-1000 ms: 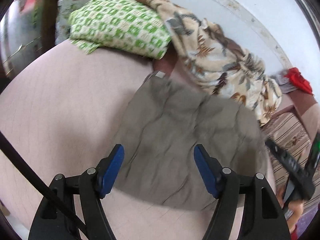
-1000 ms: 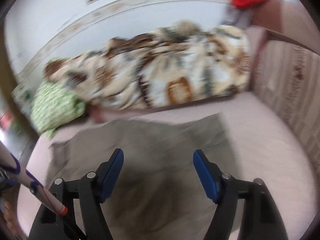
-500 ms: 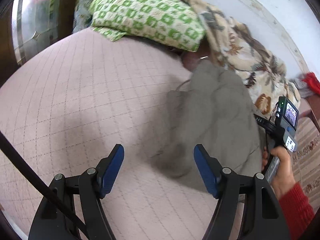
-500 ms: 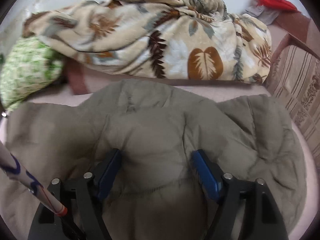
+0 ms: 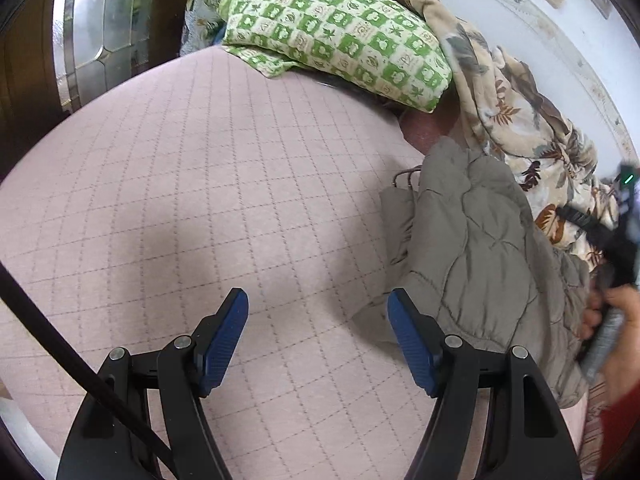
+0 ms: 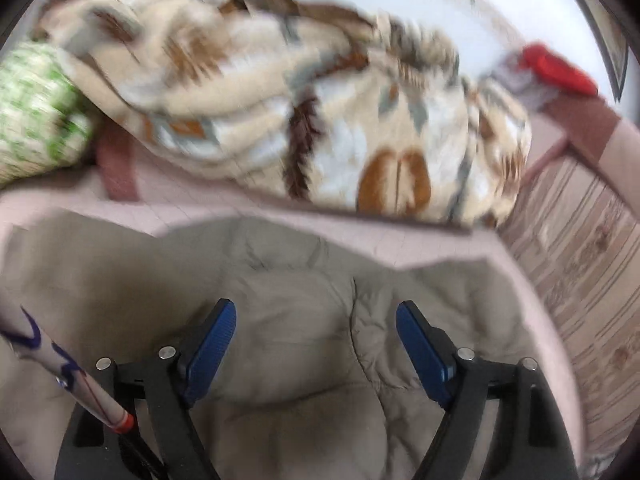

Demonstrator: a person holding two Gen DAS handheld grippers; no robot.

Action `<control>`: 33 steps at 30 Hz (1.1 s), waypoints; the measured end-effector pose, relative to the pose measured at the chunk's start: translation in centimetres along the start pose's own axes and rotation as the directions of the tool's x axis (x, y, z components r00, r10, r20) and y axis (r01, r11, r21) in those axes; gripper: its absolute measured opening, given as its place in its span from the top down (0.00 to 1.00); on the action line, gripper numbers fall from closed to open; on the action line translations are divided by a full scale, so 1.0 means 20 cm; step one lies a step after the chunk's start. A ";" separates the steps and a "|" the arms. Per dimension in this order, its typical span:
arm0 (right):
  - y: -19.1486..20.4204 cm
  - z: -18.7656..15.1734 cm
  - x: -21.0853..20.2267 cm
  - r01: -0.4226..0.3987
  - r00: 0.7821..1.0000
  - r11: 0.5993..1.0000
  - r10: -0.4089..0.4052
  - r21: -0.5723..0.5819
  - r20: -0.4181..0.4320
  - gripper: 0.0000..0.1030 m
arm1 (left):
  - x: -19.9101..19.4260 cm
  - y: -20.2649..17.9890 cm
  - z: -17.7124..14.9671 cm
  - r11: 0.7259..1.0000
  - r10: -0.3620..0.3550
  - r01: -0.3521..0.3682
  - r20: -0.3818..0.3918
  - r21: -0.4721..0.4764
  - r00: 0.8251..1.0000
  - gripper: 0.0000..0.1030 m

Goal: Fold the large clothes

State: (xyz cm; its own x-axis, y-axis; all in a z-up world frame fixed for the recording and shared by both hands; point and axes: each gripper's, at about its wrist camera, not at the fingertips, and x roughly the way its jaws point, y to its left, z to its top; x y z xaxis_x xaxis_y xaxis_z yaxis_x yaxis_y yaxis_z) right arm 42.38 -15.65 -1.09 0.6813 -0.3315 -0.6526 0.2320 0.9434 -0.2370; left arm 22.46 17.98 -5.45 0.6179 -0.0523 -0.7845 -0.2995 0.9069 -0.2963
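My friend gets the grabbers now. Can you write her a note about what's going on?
Left hand-held gripper: open, empty, over bare bedspread, left of the jacket.
Right hand-held gripper: open, holds nothing, right over the jacket.
Jacket: grey, puffy, lying on the bed near the leafy blanket and green pillow. It looks partly folded into a bundle, still lumpy.
Left to do: grab an edge, finish folding it, flatten it.
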 end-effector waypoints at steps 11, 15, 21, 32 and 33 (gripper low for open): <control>0.64 -0.08 -0.19 -0.294 0.956 0.947 0.288 -0.129 -0.063 0.32 | 0.02 0.09 0.02 0.999 0.019 -0.019 -0.023 -0.027 1.000 0.31; 0.84 -0.16 0.01 -0.254 0.963 0.958 0.237 -0.136 -0.131 0.28 | 0.02 0.11 0.05 0.999 0.015 -0.015 -0.019 -0.036 1.000 0.31; 0.85 -0.14 0.01 -0.259 0.960 0.955 0.238 -0.145 -0.145 0.28 | 0.02 0.08 0.02 1.000 0.015 -0.016 -0.028 -0.019 0.999 0.31; 0.18 -0.15 -0.13 -0.121 0.992 0.991 0.119 -0.061 -0.034 0.28 | 0.01 -0.02 -0.04 0.997 0.057 -0.056 -0.007 0.060 0.998 0.31; 0.10 -0.16 -0.09 -0.089 0.995 0.995 0.087 -0.044 -0.045 0.28 | 0.01 -0.03 -0.04 0.996 0.056 -0.056 -0.009 0.065 0.998 0.31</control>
State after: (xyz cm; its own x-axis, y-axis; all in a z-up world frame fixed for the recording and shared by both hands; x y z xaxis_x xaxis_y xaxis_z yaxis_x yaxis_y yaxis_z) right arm 39.36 -13.15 -2.67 0.6674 -0.2479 -0.7022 0.1396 0.9679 -0.2090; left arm 22.20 17.16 -5.83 0.5935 -0.0048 -0.8048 -0.2857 0.9336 -0.2162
